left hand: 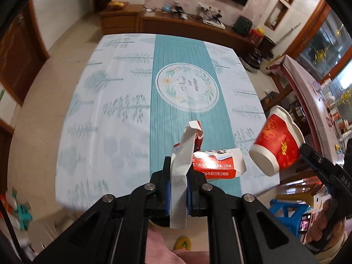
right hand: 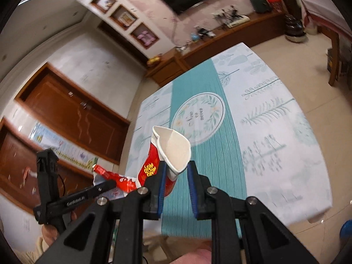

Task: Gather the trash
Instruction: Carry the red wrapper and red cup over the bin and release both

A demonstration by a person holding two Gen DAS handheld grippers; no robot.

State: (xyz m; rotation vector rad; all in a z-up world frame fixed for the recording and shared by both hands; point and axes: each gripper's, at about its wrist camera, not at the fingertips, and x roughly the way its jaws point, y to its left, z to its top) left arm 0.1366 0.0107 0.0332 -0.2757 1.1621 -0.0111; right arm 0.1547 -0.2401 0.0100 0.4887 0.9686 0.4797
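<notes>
Teal-striped tablecloth (left hand: 123, 118), squashed red cup (right hand: 173, 154), torn wrapper (left hand: 211, 162)

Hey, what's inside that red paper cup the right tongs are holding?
The red paper cup, squeezed in the right tongs, shows only bare white inner wall through its flattened mouth. The bottom is hidden by the crushed rim.
</notes>
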